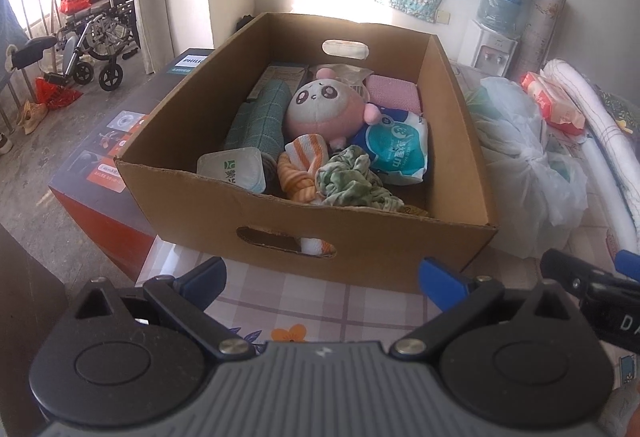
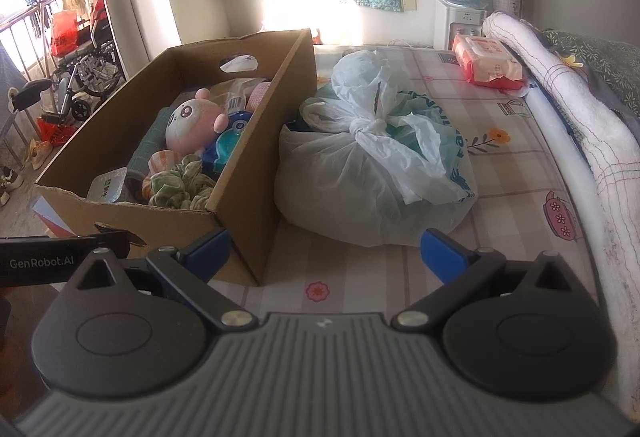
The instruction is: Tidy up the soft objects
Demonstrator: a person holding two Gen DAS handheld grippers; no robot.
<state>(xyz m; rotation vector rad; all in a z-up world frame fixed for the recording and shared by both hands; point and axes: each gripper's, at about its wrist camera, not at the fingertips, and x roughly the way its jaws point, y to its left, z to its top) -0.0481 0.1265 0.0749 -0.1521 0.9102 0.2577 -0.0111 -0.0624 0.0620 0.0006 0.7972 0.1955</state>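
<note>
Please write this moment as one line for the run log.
left gripper: open, empty | right gripper: open, empty | cardboard box: holds plush toy | tied plastic bag: beside box

Cardboard box [image 2: 256, 173] of soft toys, knotted plastic bag [image 2: 372, 173] beside it, right hand-held gripper [image 2: 324, 253] spread wide

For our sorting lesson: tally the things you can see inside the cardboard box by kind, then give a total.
Plush toy: 1
Cloths and towels, namely teal, pink, orange-striped, green-patterned: 4
Packets, namely blue wipes, white tissues: 2
Total: 7
</note>
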